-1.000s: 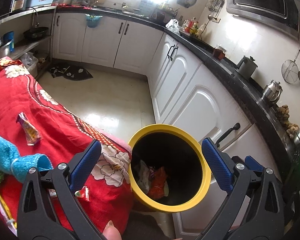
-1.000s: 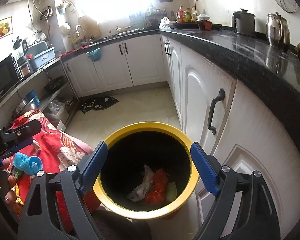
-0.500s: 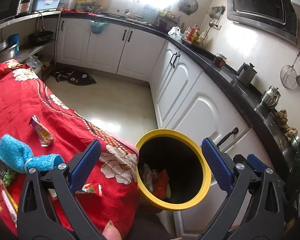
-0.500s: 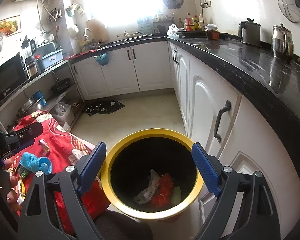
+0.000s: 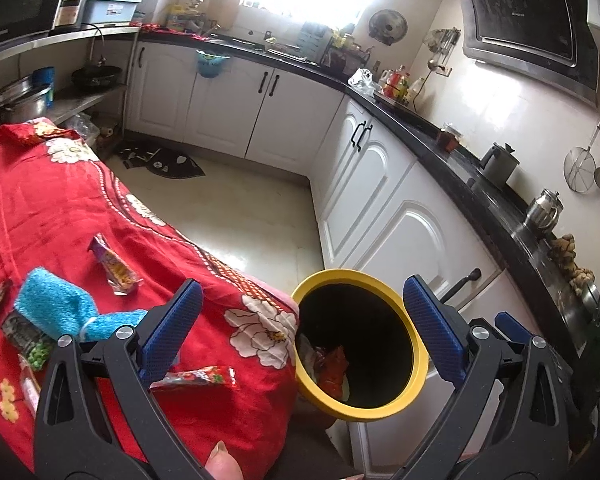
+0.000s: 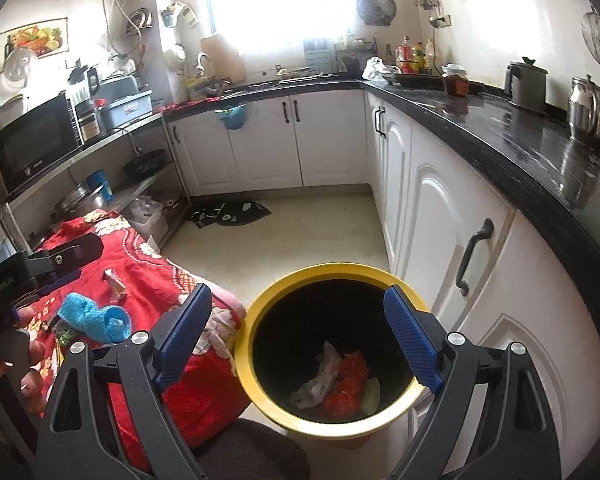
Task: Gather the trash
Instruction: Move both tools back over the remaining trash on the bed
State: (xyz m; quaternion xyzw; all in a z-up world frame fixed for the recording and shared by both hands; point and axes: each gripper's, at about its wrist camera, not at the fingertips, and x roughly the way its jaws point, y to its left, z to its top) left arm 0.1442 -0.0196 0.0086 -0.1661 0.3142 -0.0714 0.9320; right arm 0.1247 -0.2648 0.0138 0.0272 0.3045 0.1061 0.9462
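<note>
Both grippers have drawn back and risen a little over the last second, so more of the red floral cloth (image 5: pixel 60 208) and the wrappers on it now shows in the left wrist view. The left gripper (image 5: pixel 300 320) stands wide open with nothing between its blue pads, and the right gripper (image 6: pixel 296 332) is likewise spread wide and empty, above the yellow-rimmed bin (image 6: pixel 332 424).

That bin stands on the floor just right of the cloth-covered bench (image 5: pixel 260 420), close to the white cabinet doors (image 6: pixel 432 240). Inside it lie a white crumpled wrapper (image 6: pixel 320 380) and a red-orange wrapper (image 6: pixel 348 384).

Trash left on the bench: a purple and yellow snack wrapper (image 5: pixel 114 266) toward the far side, a red candy wrapper (image 5: pixel 196 376) near the front edge just behind the left gripper's left finger, and a dark packet with green print (image 5: pixel 28 340) at the left. A blue knitted cloth (image 5: pixel 60 312) lies between them.
</note>
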